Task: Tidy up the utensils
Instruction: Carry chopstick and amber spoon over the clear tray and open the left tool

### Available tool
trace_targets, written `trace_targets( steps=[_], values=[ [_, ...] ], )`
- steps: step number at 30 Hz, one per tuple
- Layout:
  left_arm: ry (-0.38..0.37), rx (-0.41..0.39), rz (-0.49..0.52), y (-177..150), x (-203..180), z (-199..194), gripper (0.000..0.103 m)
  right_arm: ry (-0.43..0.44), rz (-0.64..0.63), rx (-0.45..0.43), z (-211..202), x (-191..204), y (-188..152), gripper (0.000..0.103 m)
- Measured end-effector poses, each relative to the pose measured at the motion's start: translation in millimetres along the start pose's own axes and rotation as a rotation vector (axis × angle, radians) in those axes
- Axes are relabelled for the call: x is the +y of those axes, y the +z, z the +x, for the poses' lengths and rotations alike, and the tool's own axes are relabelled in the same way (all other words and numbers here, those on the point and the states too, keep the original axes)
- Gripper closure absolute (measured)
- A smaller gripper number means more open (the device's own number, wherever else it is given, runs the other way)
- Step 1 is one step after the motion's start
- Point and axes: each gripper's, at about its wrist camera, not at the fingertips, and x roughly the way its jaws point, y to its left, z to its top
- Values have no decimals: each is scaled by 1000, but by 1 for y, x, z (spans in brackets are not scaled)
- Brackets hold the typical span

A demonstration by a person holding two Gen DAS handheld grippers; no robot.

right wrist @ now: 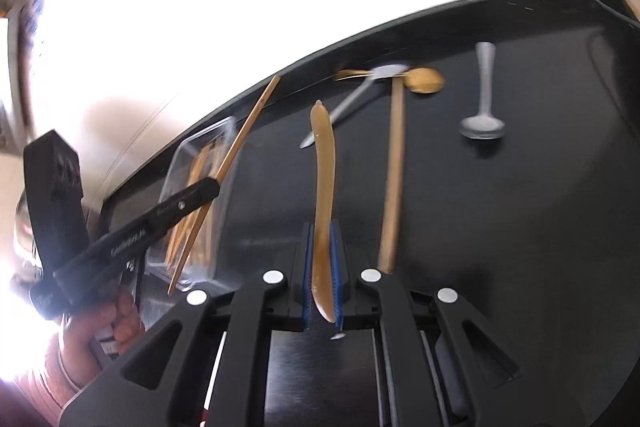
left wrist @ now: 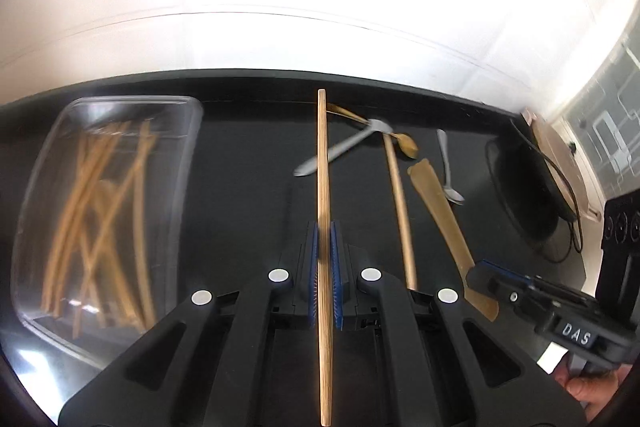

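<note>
Holding one utensil in each gripper, we have both clear of the black table (left wrist: 248, 147). Our left gripper (left wrist: 325, 275) pinches a wooden chopstick (left wrist: 322, 163) at mid-length so it balances, its long axis running straight away toward the far edge. Our right gripper (right wrist: 322, 275) clamps a flat brown spatula (right wrist: 322, 163) near one end, its free end pointing far. The clear container (left wrist: 36, 187) of chopsticks sits left, likely the chopstick's destination.
</note>
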Motion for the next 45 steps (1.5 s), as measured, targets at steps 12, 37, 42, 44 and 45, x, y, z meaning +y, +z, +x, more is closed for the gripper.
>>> trace_targets(
  steps=[12, 37, 42, 44, 45],
  values=[
    [263, -90, -5, -12, 96, -68, 98, 21, -250, 8, 39, 123, -15, 95],
    [191, -46, -13, -22, 176, -70, 98, -21, -231, -17, 95, 189, -13, 102],
    [170, -32, 2, -25, 171, -62, 98, -146, -224, -60, 81, 154, -10, 102],
    [151, -23, 3, -26, 168, -57, 98, -159, -219, -38, 82, 144, -12, 102],
    [148, -22, 4, -25, 167, -56, 98, -164, -208, -27, 81, 136, -15, 102]
  ],
)
